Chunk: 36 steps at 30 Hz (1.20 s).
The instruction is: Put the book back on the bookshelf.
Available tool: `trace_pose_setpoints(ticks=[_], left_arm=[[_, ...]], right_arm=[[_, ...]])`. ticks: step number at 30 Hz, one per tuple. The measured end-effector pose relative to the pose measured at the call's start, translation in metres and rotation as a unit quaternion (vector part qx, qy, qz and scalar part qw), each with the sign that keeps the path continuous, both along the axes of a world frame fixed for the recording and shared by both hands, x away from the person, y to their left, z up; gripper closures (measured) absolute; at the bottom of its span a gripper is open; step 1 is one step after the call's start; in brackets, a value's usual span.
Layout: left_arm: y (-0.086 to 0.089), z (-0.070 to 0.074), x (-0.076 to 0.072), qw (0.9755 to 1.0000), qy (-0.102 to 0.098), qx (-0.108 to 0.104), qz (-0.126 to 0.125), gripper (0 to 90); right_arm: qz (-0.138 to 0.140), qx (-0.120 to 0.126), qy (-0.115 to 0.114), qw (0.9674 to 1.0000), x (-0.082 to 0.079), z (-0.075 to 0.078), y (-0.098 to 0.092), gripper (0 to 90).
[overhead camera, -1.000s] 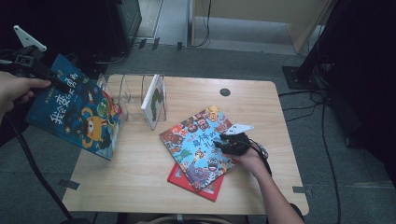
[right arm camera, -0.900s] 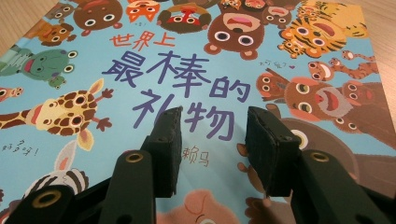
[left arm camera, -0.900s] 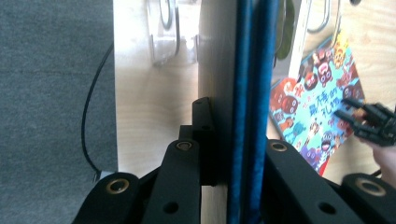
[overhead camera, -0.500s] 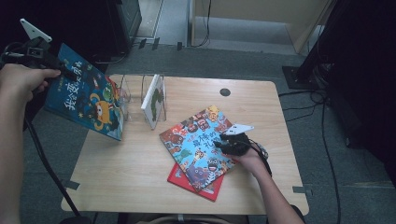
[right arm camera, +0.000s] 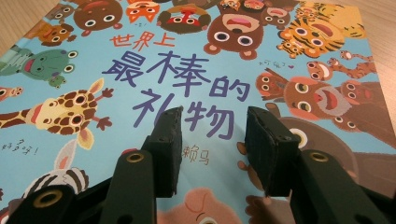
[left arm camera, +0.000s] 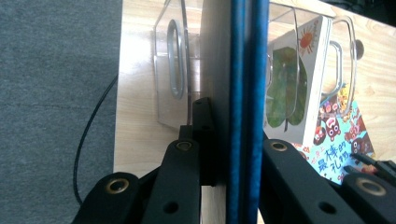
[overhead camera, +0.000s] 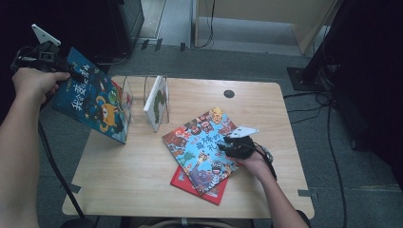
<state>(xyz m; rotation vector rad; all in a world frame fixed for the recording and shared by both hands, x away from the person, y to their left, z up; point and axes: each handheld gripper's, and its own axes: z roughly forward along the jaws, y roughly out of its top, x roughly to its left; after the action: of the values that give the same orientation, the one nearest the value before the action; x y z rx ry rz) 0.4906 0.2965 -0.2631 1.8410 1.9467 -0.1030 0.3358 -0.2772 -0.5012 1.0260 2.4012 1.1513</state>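
Note:
My left gripper (overhead camera: pixel 47 61) is shut on the top edge of a dark blue picture book (overhead camera: pixel 90 102), which hangs tilted over the table's left edge beside a clear divider rack (overhead camera: pixel 138 95). In the left gripper view the blue book (left arm camera: pixel 243 93) stands edge-on between the jaws of the left gripper (left arm camera: pixel 233 154), with the rack (left arm camera: pixel 173 70) just beyond it. A white book (overhead camera: pixel 157 102) stands in the rack. My right gripper (overhead camera: pixel 237 145) rests open on a light-blue animal book (overhead camera: pixel 199 147) lying flat, and its jaws (right arm camera: pixel 212 140) hold nothing above the cover (right arm camera: pixel 187 70).
A red book (overhead camera: pixel 202 190) lies under the animal book. The wooden table (overhead camera: pixel 119 180) has bare room at its front left. A round cable hole (overhead camera: pixel 229 93) sits near the back edge. A cable trails down from the left gripper past the table's left side.
My left hand has carried the blue book down and to the right, closer to the rack's left end. The right gripper has stayed on the animal book.

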Motion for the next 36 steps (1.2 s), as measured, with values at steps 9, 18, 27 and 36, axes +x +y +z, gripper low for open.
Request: trace_pose_setpoints(ticks=[9, 18, 27, 36], left_arm=[[0.006, -0.005, 0.003, 0.9998, -0.017, -0.004, -0.002, 82.1], [0.01, -0.008, 0.004, 0.9997, -0.023, -0.01, -0.004, 74.5], [0.01, -0.007, 0.005, 0.9997, -0.016, -0.015, -0.004, 69.8], [0.011, -0.001, 0.003, 0.9997, -0.022, -0.006, -0.009, 64.0]], right_arm=[[0.002, 0.001, -0.001, 1.0, 0.0, 0.0, -0.001, 56.7], [0.003, 0.001, -0.001, 1.0, 0.0, 0.0, -0.001, 56.9], [0.003, 0.001, -0.001, 1.0, 0.001, 0.0, -0.001, 57.0], [0.003, 0.002, -0.002, 1.0, 0.001, 0.0, -0.001, 56.9]])
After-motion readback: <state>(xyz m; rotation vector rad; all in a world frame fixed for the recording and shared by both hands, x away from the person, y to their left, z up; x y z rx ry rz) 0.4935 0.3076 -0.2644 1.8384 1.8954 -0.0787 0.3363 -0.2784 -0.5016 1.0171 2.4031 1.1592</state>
